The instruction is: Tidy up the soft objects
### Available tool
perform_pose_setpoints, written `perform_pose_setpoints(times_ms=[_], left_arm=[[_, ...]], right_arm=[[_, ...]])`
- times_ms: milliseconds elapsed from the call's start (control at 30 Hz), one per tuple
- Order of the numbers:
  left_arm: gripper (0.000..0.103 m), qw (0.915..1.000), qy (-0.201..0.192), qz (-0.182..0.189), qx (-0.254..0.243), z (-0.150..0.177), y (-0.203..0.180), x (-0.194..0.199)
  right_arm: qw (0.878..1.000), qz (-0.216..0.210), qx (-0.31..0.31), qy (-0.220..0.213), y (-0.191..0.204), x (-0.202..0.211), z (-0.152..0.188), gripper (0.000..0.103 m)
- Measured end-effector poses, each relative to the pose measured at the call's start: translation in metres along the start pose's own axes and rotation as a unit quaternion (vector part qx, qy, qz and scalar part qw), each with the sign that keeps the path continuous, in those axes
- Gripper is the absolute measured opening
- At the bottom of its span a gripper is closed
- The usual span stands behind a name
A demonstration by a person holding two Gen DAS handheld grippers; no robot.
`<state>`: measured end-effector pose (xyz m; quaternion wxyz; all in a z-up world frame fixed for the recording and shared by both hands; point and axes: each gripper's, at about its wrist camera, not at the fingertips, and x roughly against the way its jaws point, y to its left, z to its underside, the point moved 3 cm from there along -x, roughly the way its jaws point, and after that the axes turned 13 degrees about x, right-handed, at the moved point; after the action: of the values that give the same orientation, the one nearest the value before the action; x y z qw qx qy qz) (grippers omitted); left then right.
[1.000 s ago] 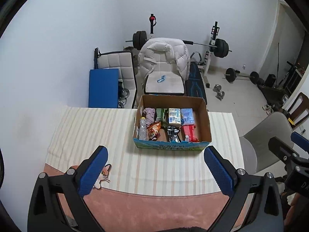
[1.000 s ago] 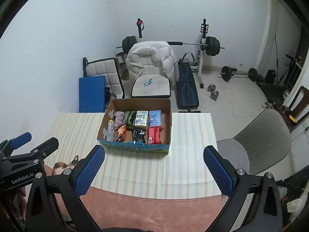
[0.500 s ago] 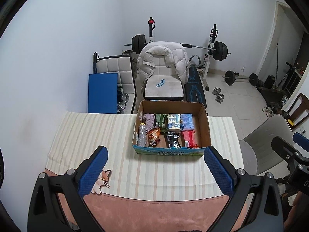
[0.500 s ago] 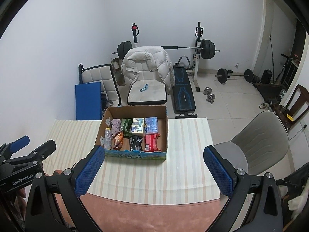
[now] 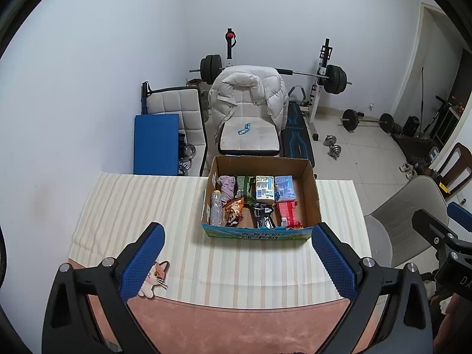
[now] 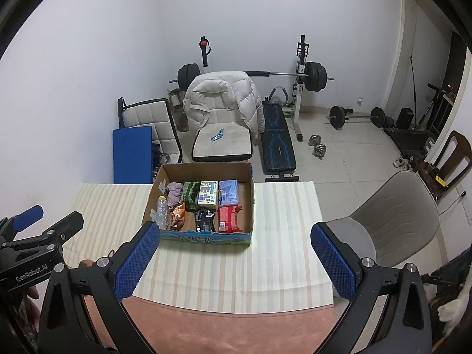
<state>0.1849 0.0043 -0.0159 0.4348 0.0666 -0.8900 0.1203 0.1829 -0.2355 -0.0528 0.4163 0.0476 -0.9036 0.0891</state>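
Both the left gripper [image 5: 237, 261] and right gripper [image 6: 236, 261] hover with blue-padded fingers [image 5: 143, 261] spread wide, holding nothing. Ahead sits the open brown cardboard box [image 5: 313, 203] (packed with snacks, bottle, lilac cloth [image 5: 226, 187]). The small plush cat [image 5: 155, 275] lies left of the box, near the striped cloth's [image 5: 129, 206] edge.

Each claw, left [image 5: 237, 261] and right [image 6: 234, 261], is built from black angular arms tipped with blue cross-hatched pads [image 5: 141, 264]; silver screws are set along the arms, and "GenRobot.AI" is printed in white
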Motion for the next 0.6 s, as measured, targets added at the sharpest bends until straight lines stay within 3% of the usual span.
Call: perform_pose_setpoints(times_ms=[600], left_arm=[[0.102, 1.0, 0.0, 0.004, -0.008, -0.004, 0.0003, 0.0019]], right_arm=[[1.0, -0.003, 0.004, 0.001, 0.0006, 0.004, -0.0027, 0.103]])
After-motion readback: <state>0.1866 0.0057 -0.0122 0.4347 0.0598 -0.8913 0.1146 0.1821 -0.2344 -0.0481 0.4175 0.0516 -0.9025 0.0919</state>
